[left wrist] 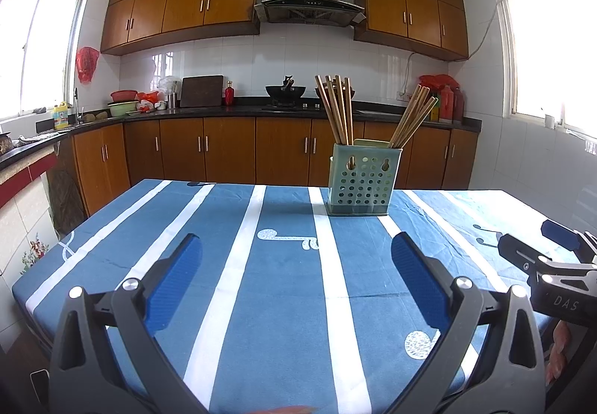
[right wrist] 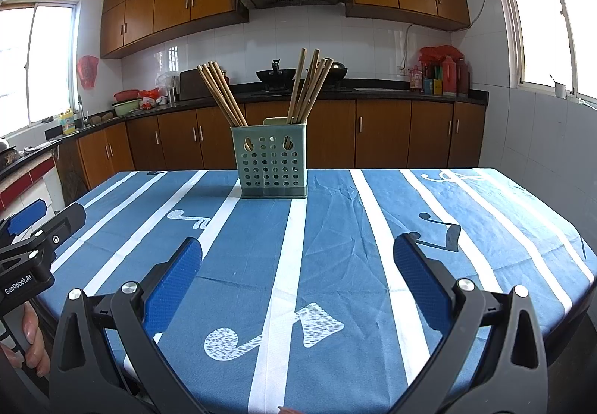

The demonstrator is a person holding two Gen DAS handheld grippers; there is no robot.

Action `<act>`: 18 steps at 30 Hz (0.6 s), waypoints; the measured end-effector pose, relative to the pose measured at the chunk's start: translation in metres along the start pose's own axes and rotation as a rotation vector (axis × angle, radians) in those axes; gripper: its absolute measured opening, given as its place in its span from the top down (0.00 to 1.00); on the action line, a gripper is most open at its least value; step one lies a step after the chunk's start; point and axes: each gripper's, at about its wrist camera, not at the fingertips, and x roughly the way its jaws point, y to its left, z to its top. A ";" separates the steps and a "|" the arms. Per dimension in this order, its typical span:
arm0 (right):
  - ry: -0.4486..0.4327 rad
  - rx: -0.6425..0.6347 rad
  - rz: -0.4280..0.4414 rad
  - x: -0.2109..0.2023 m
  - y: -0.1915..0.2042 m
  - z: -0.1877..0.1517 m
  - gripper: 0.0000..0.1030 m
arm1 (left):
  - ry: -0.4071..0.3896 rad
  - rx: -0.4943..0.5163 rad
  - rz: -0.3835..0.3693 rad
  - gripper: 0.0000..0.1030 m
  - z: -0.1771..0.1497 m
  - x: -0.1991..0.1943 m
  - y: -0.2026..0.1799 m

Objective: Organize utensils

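A pale green perforated utensil holder (left wrist: pixel 360 182) (right wrist: pixel 272 168) stands upright near the far edge of the table. Two bundles of wooden chopsticks (left wrist: pixel 337 108) (right wrist: pixel 224 93) stand in it, one leaning left, the other (left wrist: pixel 412 121) (right wrist: pixel 309 89) leaning right. My left gripper (left wrist: pixel 294 253) is open and empty, well short of the holder. My right gripper (right wrist: pixel 296 255) is open and empty too, facing the holder from the near side. Each gripper shows at the edge of the other's view: the right one (left wrist: pixel 537 246) and the left one (right wrist: pixel 48 216).
The table (left wrist: pixel 283 294) (right wrist: pixel 335 246) wears a blue cloth with white stripes. Behind it run a dark kitchen counter (left wrist: pixel 238 104), brown cabinets, a wok (left wrist: pixel 285 90) on the stove and bottles (right wrist: pixel 444 76) at the right. Windows flank both sides.
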 end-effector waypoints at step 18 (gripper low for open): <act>0.001 0.003 0.000 0.000 0.000 -0.001 0.02 | 0.005 0.003 -0.004 0.04 -0.001 0.001 0.000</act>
